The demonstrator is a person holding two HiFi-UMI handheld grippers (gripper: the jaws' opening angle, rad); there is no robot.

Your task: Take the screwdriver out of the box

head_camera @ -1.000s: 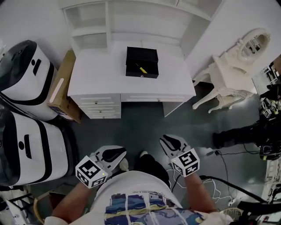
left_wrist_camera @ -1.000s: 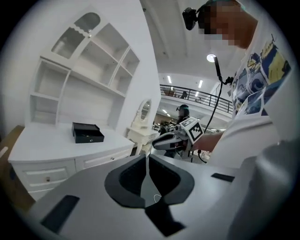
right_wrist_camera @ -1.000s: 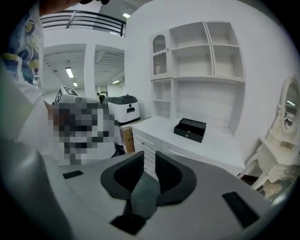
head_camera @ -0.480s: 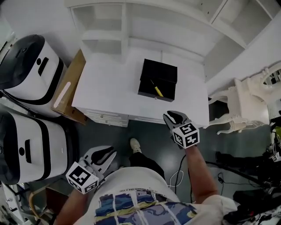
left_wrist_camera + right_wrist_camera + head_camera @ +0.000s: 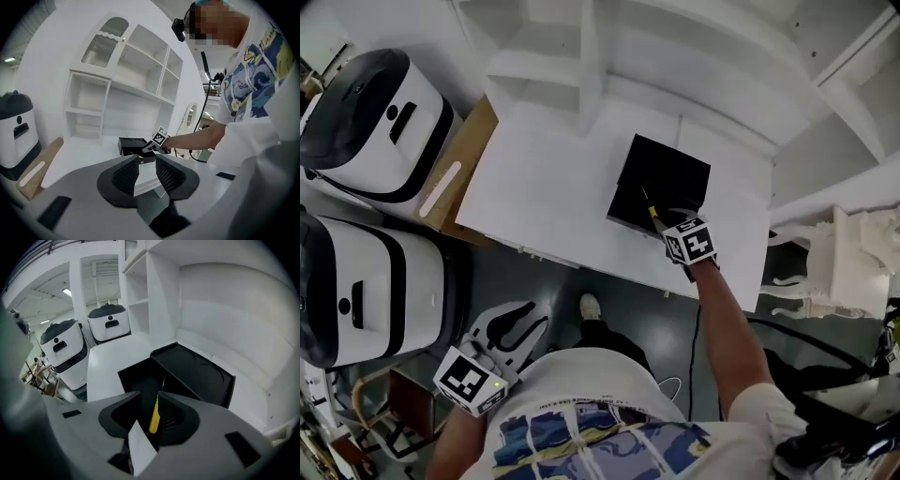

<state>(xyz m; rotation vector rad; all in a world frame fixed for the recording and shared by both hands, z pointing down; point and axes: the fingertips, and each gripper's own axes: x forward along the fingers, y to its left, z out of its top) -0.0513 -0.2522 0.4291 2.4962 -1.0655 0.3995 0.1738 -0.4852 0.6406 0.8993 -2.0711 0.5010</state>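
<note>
A black box lies with its lid open on the white desk. The screwdriver, with a yellow handle, lies inside near the box's front edge. My right gripper hangs over that front edge, pointing down into the box. In the right gripper view the yellow screwdriver shows in the gap of the right gripper; the jaws are opening and the pads do not press on it. My left gripper stays low beside the body, short of the desk. The left gripper is open and empty, facing the box.
White shelves rise behind the desk. Two white-and-black machines and a flat cardboard piece stand to the left of it. A white chair and black cables are on the dark floor at the right.
The person has stepped up to the desk. The right gripper travelled forward and down from beside the body to the box's front edge. The left gripper came along but stays low at the left.
</note>
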